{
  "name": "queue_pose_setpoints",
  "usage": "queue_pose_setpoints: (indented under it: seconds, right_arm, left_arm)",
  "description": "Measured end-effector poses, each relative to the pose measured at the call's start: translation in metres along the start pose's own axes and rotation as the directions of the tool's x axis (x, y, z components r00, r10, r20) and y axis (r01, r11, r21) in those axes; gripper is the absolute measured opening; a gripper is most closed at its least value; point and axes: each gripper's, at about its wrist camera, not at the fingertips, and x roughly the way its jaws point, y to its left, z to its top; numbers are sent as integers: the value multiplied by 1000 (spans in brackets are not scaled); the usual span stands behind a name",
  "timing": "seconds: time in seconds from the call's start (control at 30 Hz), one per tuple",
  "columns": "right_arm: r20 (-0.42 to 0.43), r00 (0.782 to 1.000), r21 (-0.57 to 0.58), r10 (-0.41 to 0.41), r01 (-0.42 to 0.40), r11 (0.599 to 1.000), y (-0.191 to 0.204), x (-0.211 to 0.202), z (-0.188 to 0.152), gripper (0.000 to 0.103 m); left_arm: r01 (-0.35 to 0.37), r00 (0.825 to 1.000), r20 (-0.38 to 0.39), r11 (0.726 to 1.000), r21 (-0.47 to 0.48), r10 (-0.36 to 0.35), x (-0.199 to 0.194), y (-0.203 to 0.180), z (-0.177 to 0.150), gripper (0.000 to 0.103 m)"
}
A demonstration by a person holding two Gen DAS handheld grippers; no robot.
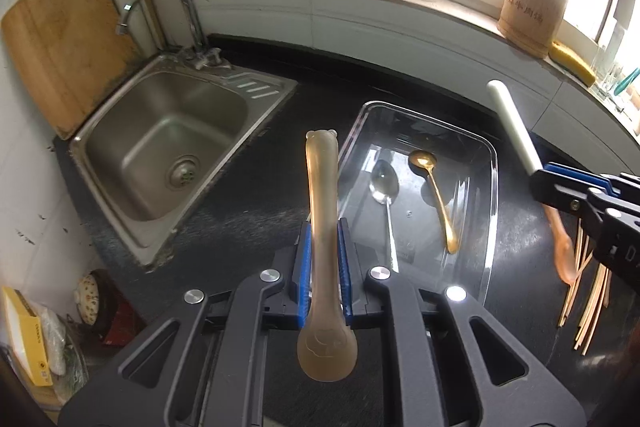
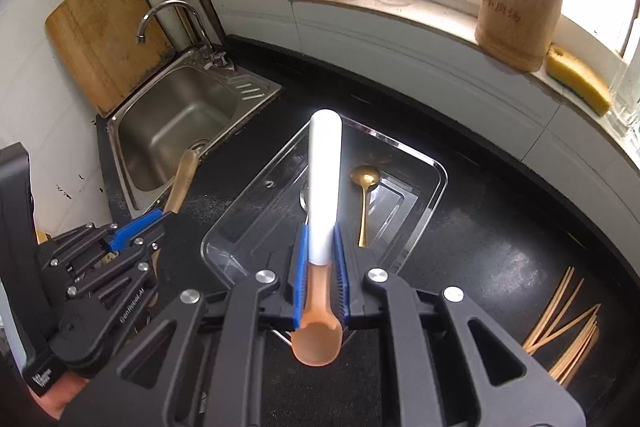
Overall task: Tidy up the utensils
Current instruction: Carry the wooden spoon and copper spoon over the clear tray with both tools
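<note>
My left gripper [image 1: 323, 239] is shut on a translucent amber spoon [image 1: 322, 187], handle pointing away, bowl near the camera. My right gripper [image 2: 320, 239] is shut on a spoon with a white handle [image 2: 325, 183] and an orange bowl. Both hang over the near edge of a clear plastic tray [image 1: 490, 211] [image 2: 424, 215] on the black counter. In the tray lie a silver spoon [image 1: 384, 187] and a gold spoon [image 1: 436, 195] [image 2: 364, 195]. The right gripper [image 1: 560, 187] shows at the right of the left wrist view; the left gripper [image 2: 148, 223] shows at the left of the right wrist view.
A steel sink [image 1: 168, 151] [image 2: 176, 123] with a tap sits left of the tray, a wooden board [image 1: 60, 39] leaning behind it. Several wooden chopsticks [image 2: 568, 327] [image 1: 588, 291] lie on the counter to the right. A wooden cylinder [image 2: 520, 3], sponge and bottles stand on the windowsill.
</note>
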Motion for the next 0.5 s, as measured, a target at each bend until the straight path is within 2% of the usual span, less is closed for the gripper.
queue_pose_setpoints:
  seconds: [0.37,0.5]
  right_arm:
    - [-104,994,13,33,-32,999,-20,72,26,14]
    - [-117,992,23,49,-46,999,-23,87,34,14]
  left_arm:
    - [80,993,-90,997,-6,-80,72,-30,-2,12]
    - [58,995,-84,998,30,-55,83,-36,-3,12]
